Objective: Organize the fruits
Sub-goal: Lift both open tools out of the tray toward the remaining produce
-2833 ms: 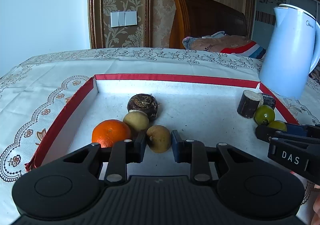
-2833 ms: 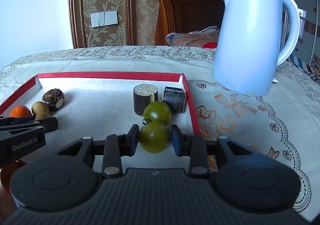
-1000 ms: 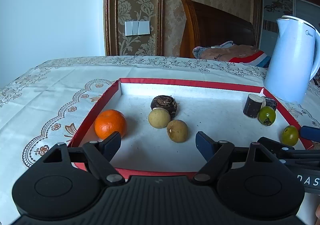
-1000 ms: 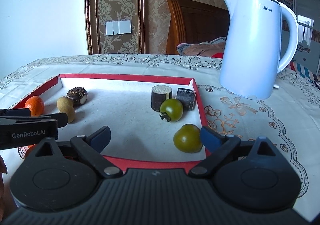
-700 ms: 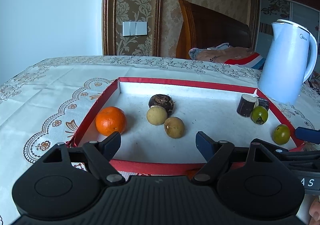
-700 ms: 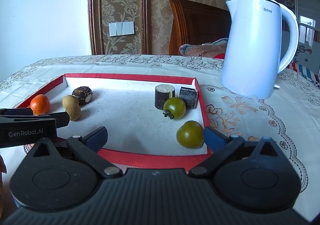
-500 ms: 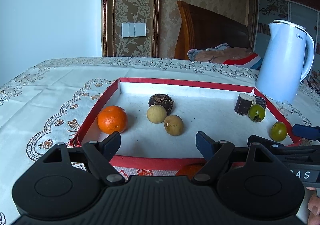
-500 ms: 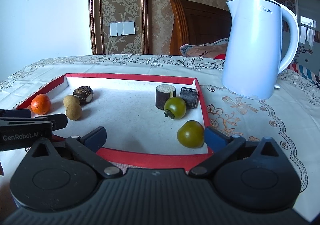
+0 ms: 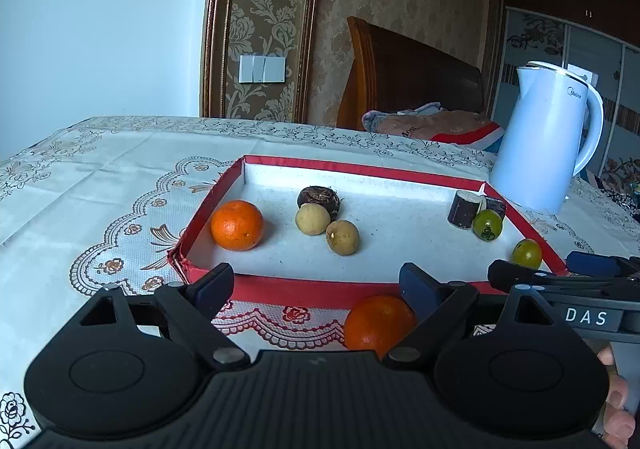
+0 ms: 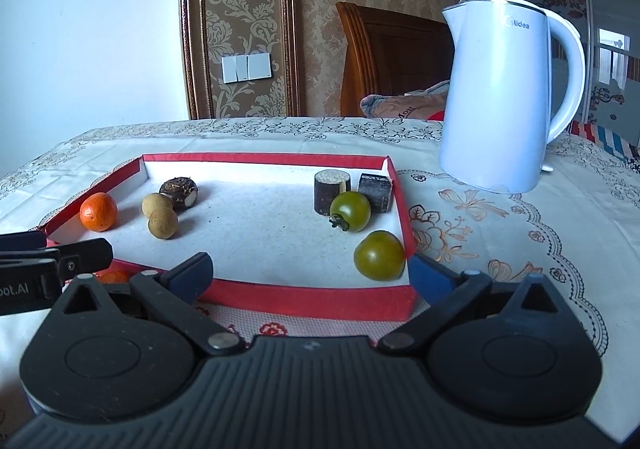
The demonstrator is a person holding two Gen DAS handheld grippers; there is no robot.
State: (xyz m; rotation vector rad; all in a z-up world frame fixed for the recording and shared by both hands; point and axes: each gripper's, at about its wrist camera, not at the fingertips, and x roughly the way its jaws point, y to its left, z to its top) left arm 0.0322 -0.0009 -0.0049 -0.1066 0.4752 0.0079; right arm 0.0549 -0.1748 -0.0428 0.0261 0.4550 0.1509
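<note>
A red-rimmed tray (image 9: 304, 291) (image 10: 304, 299) holds an orange (image 9: 237, 225) (image 10: 98, 211), two tan round fruits (image 9: 342, 237) (image 10: 162, 223), a dark brown fruit (image 9: 319, 197) (image 10: 179, 188), two green tomatoes (image 9: 527, 253) (image 10: 379, 256) and two dark cut pieces (image 9: 464, 208) (image 10: 332, 185). A second orange (image 9: 378, 322) lies on the tablecloth outside the tray's near rim, by my left gripper's right finger. My left gripper (image 9: 316, 291) is open and empty. My right gripper (image 10: 310, 273) is open and empty, in front of the tray.
A white electric kettle (image 9: 546, 141) (image 10: 508, 97) stands on the cloth right of the tray. A wooden chair (image 9: 408, 77) with folded cloth is behind the table. The patterned tablecloth (image 9: 100, 185) spreads left of the tray.
Both grippers let go of their fruits, opened wide and pulled back toward me out of the tray. The second orange outside the near rim has come into view.
</note>
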